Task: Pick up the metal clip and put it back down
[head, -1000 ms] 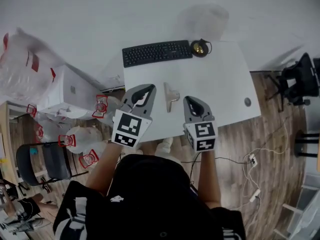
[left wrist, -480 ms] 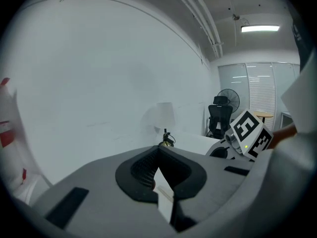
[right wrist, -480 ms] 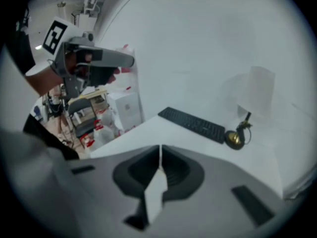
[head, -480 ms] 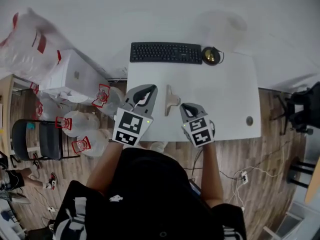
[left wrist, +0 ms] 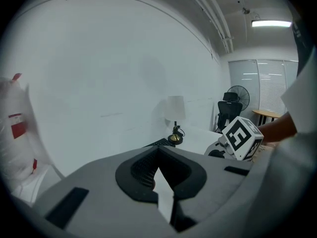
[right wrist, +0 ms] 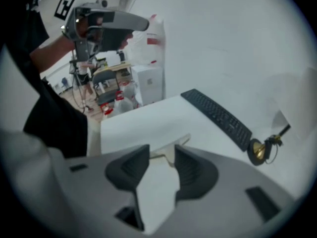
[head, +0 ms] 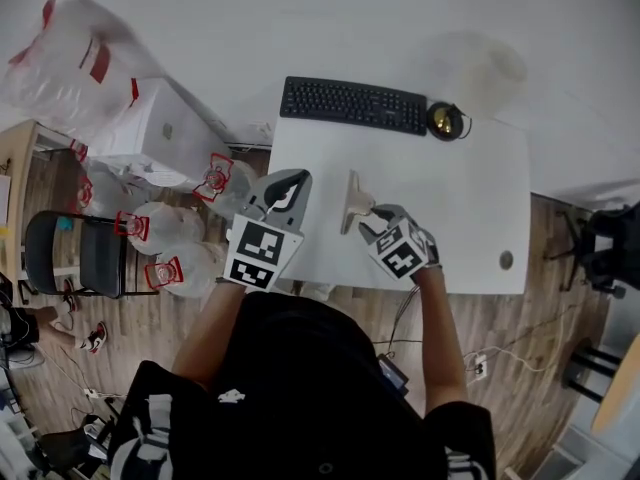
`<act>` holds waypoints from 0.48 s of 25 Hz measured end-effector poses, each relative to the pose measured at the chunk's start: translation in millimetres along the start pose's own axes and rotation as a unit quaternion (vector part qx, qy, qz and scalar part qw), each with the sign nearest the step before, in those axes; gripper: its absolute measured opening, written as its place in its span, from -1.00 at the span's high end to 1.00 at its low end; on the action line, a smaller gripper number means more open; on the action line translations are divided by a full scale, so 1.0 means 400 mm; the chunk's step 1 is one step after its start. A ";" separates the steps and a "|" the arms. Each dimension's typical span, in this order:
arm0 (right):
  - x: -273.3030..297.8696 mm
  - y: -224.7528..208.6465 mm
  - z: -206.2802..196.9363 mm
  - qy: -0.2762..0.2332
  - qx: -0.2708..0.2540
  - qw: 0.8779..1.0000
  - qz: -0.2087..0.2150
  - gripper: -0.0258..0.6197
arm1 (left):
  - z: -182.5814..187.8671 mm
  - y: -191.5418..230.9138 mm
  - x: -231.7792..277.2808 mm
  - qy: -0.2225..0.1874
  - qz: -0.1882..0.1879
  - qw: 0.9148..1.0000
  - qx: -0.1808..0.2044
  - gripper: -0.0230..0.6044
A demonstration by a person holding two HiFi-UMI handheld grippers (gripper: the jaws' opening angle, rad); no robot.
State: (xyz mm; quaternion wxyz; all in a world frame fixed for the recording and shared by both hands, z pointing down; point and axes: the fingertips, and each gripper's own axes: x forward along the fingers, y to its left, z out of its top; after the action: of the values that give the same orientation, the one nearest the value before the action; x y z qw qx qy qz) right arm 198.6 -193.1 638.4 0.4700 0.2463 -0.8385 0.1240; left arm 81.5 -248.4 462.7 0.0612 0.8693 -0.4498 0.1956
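The metal clip [head: 354, 202] lies on the white table [head: 460, 198], near its front left part. My right gripper [head: 370, 219] is low over the table with its tips right at the clip's near end. In the right gripper view its jaws are opening; the clip [right wrist: 171, 147] shows just past and between the tips, and the pads do not press on it. My left gripper [head: 296, 177] hangs raised over the table's left edge, away from the clip. In the left gripper view my left gripper [left wrist: 158, 150] has its tips together and holds nothing.
A black keyboard [head: 353, 104] and a small brass lamp base [head: 445, 120] sit along the table's far edge. Left of the table stand a white box [head: 165, 128], plastic jugs [head: 150, 228], a bag [head: 70, 58] and a chair [head: 75, 258].
My right gripper has moved forward and left up to the clip, turning inward, and its jaws have parted. The left gripper has stayed where it was. The head view has shifted.
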 end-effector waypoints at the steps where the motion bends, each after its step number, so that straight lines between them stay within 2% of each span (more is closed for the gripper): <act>1: 0.012 0.002 -0.005 0.015 -0.014 1.000 0.007 0.39 | -0.005 0.008 0.000 0.002 0.000 1.000 -0.002 0.86; 5: 0.056 0.005 -0.017 0.064 -0.066 0.995 0.025 0.14 | -0.027 0.045 -0.002 0.008 0.005 1.000 -0.013 0.86; 9: 0.110 -0.023 -0.020 0.105 -0.104 0.989 0.021 0.06 | -0.055 0.082 -0.004 0.019 0.014 1.000 -0.007 0.86; 12: 0.157 -0.047 -0.034 0.137 -0.124 0.982 0.026 0.05 | -0.061 0.107 -0.010 0.012 0.017 1.000 -0.021 0.86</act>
State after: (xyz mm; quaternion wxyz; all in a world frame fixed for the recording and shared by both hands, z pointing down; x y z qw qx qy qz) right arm 191.3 -221.8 698.6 0.6039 0.1448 -0.7812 0.0639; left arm 38.0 -263.5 480.5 0.0818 0.8578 -0.4676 0.1972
